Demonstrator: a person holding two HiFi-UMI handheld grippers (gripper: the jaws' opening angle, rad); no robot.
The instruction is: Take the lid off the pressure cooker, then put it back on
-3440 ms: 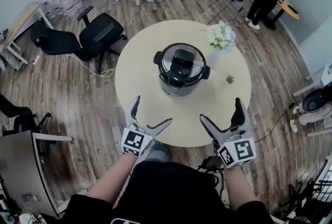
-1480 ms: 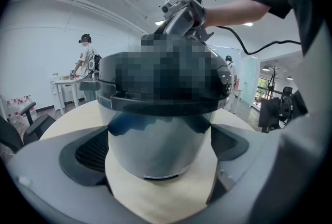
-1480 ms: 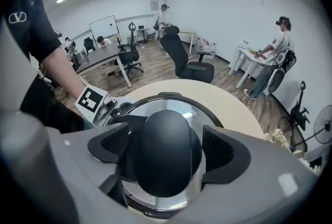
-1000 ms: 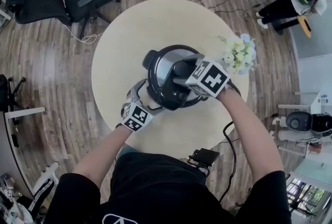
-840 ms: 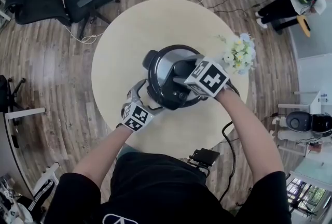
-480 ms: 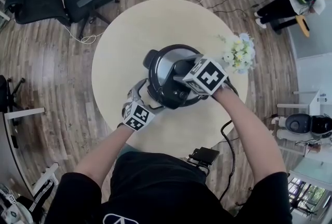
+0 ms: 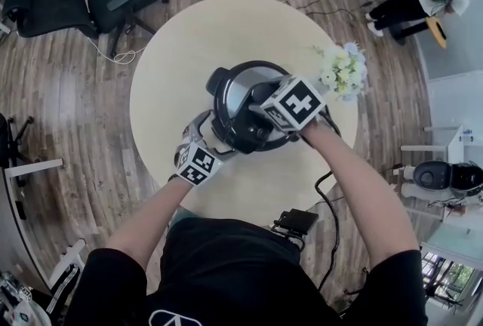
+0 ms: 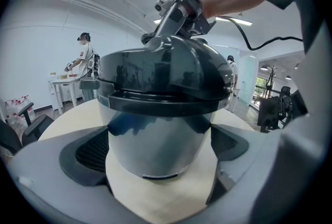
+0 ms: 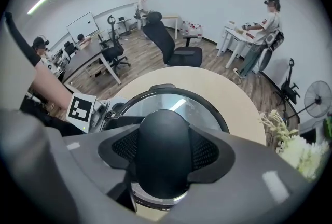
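Over the worktop [image 7: 189,30], I'm gripping the pressure cooker [image 7: 235,99].
Right hand-held gripper [image 9: 166,154], pointing steeply down, is clamping the lid handle [image 9: 162,127]; left hand-held gripper [image 7: 205,128] is squeezing the body [image 8: 155,132].

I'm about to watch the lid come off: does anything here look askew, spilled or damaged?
Nothing stands out. The lid sits level on the pressure cooker, the right gripper clamps the lid handle, the left gripper grips the cooker's body, and the table shows no spill beside the flowers.
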